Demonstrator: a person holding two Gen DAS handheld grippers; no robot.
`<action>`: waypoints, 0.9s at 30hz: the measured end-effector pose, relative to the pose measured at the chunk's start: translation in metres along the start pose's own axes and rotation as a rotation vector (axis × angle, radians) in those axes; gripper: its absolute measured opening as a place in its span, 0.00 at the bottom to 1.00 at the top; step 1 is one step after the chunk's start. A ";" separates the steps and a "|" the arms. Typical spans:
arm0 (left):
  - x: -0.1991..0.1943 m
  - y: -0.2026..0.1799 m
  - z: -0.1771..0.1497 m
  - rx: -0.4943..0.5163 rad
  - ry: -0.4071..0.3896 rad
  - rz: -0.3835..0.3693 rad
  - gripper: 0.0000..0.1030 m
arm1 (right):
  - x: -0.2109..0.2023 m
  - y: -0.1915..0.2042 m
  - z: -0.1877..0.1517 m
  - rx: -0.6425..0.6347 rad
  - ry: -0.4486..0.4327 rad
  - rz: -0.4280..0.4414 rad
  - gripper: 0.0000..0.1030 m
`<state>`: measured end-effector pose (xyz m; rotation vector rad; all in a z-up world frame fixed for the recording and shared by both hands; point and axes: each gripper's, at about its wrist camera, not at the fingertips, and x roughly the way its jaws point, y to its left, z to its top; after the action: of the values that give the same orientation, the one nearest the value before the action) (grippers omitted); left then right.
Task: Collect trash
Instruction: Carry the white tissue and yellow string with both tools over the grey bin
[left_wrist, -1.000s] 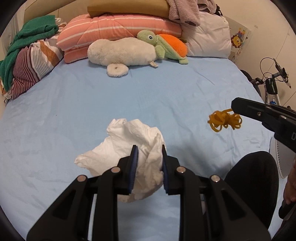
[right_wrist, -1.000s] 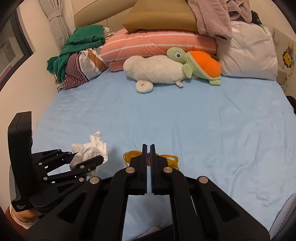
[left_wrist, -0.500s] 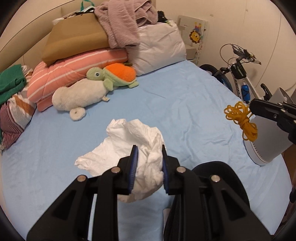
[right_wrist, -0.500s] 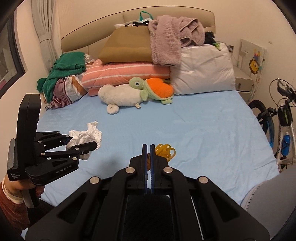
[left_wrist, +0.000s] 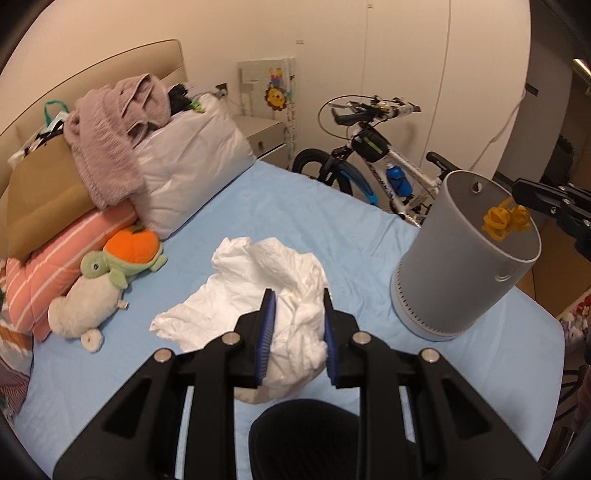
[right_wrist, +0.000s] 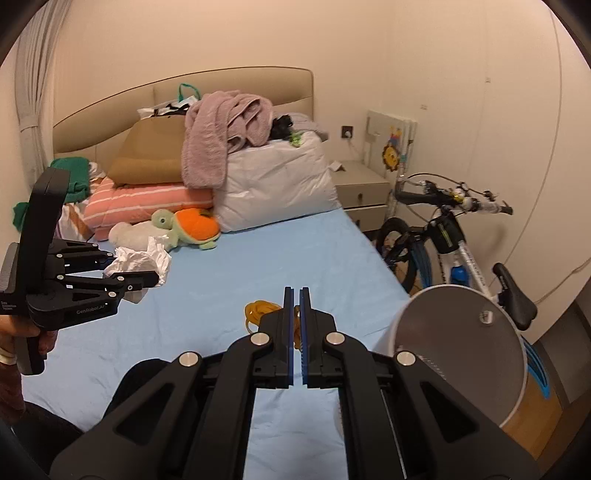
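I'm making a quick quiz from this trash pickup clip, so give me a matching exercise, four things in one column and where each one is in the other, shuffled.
Things:
1. tissue
2. yellow bands
3. turtle plush
4. bin

Places:
A. against the striped pillow
B. pinched in the right gripper
C. at the bed's edge, near the bicycle
D. clamped in the left gripper

Pairs: 1-D, 2-B, 3-A, 4-C
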<state>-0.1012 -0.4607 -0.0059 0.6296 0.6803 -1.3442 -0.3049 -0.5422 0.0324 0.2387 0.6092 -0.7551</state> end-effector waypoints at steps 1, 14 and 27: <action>0.001 -0.009 0.008 0.018 -0.006 -0.012 0.23 | -0.007 -0.011 0.001 0.008 -0.012 -0.019 0.02; 0.031 -0.133 0.083 0.203 -0.011 -0.200 0.23 | -0.063 -0.123 -0.004 0.072 -0.090 -0.209 0.02; 0.066 -0.196 0.106 0.266 0.034 -0.289 0.23 | -0.063 -0.178 -0.013 0.129 -0.073 -0.239 0.02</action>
<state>-0.2806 -0.6066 0.0100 0.7894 0.6424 -1.7135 -0.4713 -0.6277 0.0618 0.2587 0.5259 -1.0313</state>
